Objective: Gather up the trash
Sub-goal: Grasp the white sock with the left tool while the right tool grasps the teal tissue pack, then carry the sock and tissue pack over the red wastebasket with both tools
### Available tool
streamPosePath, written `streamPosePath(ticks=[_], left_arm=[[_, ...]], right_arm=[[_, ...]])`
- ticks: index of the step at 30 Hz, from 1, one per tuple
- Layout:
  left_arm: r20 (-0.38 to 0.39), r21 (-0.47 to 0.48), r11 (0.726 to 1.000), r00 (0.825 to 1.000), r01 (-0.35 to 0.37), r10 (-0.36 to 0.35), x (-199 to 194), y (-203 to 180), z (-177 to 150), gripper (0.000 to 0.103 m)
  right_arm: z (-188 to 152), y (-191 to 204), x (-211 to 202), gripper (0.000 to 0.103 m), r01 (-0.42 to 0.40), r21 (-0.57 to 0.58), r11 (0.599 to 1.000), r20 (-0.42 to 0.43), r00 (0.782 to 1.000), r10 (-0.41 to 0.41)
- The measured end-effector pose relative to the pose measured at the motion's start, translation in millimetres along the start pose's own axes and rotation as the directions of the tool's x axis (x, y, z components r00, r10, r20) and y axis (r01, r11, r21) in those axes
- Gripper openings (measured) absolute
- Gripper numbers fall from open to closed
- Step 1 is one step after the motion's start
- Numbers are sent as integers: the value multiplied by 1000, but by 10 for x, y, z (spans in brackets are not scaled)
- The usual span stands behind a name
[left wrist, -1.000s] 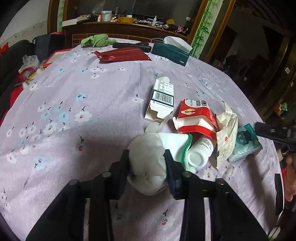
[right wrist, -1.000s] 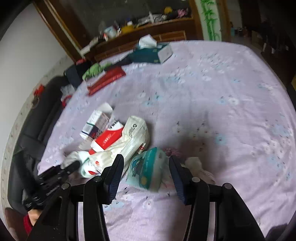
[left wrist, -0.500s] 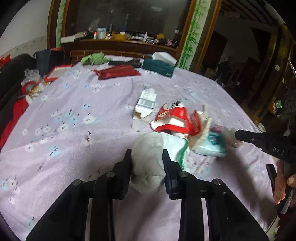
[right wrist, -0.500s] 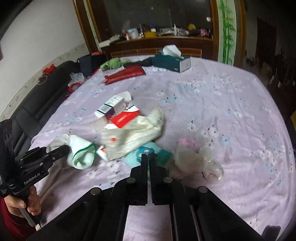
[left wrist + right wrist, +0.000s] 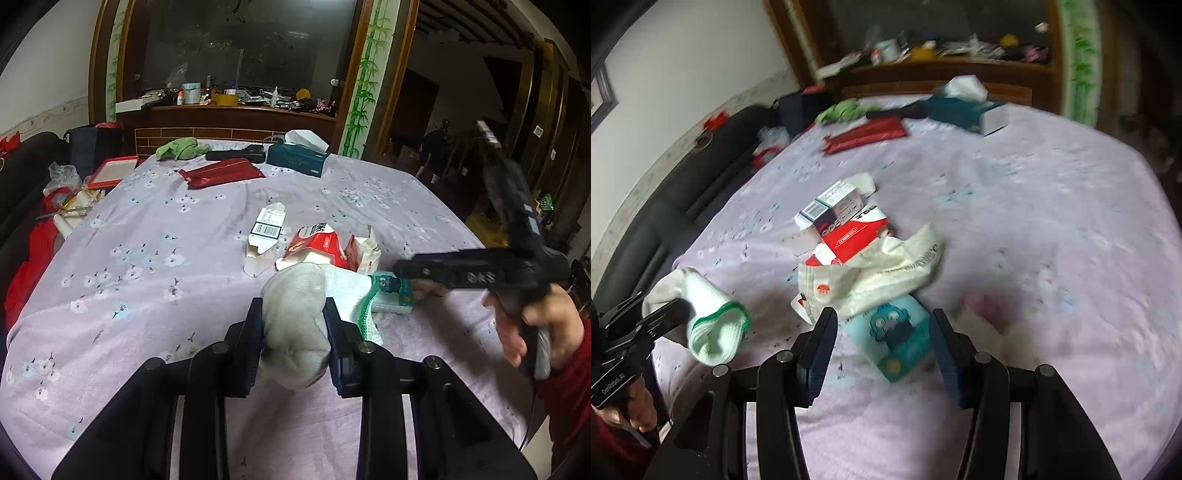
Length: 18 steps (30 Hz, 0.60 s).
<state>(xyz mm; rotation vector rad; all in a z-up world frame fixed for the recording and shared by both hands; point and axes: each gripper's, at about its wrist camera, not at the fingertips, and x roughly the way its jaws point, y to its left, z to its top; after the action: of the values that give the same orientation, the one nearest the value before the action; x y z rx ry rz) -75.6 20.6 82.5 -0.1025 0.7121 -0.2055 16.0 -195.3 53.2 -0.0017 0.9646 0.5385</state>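
- Left gripper point(image 5: 293, 328) pinching grey sock point(image 5: 299, 325), held above the purple tablecloth point(image 5: 147, 258).
- Right gripper point(image 5: 882, 339), jaws just reopened, straddles teal tissue pack point(image 5: 897, 336), not pressing.
- Risk: pack's slick wrapper may squirt out sideways; the cream bag point(image 5: 879, 273) overlapping it may get dragged along.

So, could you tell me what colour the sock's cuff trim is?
Green, on the white sock; clearest in the right wrist view.

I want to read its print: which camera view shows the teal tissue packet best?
The right wrist view: the teal tissue packet lies face up between the open right tongs. In the left wrist view, the held sock hides most of it.
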Motion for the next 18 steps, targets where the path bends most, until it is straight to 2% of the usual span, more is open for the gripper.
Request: streamPosePath(ticks=[1,3,5,8,9,13,16,18], left_arm=[[-1,-1,1000,1000,-3,3,4,14,-4,29],[-6,-5,1000,1000,-9,9,18,42,-12,29],[-9,-10,1000,1000,-8,8,33,72,-22,29],[-13,-16,1000,1000,-7,6,66,114,-32,29],[-16,-17,1000,1000,-6,6,78,121,-38,29],[-16,-13,1000,1000,-17,17,115,118,-50,29],[-14,-17,1000,1000,-16,15,114,107,-62,29],[-14,-14,1000,1000,-14,14,107,96,-71,29]], right_arm=[[28,-33,53,55,-6,2,1000,-7,1000,6],[80,-83,229,55,-81,2,997,-70,994,81],[62,-68,341,56,-72,-17,997,-113,991,69],[-85,117,396,56,-85,-124,989,-171,983,63],[-136,185,382,56,-73,-157,985,-172,984,46],[-299,428,394,56,59,-282,958,-153,983,-106],[-325,442,462,56,170,-300,939,-150,963,-222],[-286,401,496,57,180,-274,945,-149,962,-227]])
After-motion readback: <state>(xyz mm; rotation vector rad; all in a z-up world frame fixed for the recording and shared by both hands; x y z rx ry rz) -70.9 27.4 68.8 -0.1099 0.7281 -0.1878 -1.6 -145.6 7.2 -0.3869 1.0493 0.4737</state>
